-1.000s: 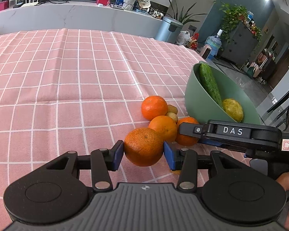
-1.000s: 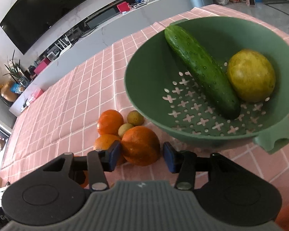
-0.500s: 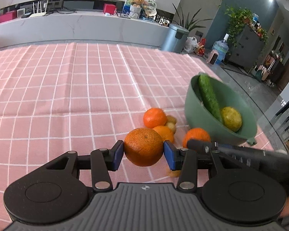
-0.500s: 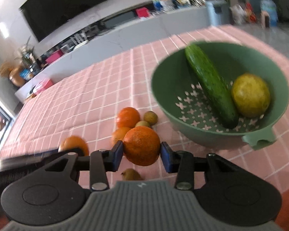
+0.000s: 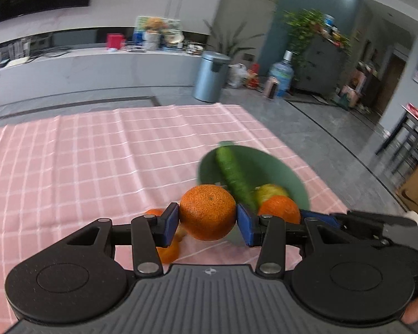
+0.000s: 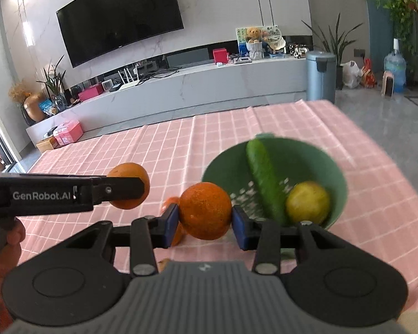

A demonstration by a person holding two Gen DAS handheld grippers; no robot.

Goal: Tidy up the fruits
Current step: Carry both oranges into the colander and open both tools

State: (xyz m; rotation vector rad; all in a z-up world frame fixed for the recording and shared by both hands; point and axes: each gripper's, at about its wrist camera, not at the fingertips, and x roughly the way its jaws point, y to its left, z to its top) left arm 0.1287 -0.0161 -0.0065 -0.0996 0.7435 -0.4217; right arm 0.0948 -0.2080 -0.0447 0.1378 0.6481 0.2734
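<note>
Above the pink checked tablecloth [image 5: 97, 161], the left gripper [image 5: 208, 224] holds a mandarin orange [image 5: 207, 211] between its two blue pads, which press on the left and right sides of the fruit; the jaws stand partly open, only as wide as the fruit. The right gripper [image 6: 204, 222] holds a second mandarin orange [image 6: 204, 213] in the same way, with its blue pads tight against both sides, and this fruit is off the cloth too. In the right wrist view the left gripper comes in from the left edge with its orange at the tip, a little higher in the picture and near the other one. The green colander bowl [image 6: 331, 167] stands on the tablecloth just behind and to the right of the two held oranges. Inside it a cucumber [image 6: 264, 178] leans from the far rim down to the perforated bottom, and a yellow-green round fruit [image 6: 308, 202] lies beside the cucumber, touching it. Below the grippers, some orange fruit [image 5: 168, 250] rests on the cloth, mostly hidden by the fingers.
</note>
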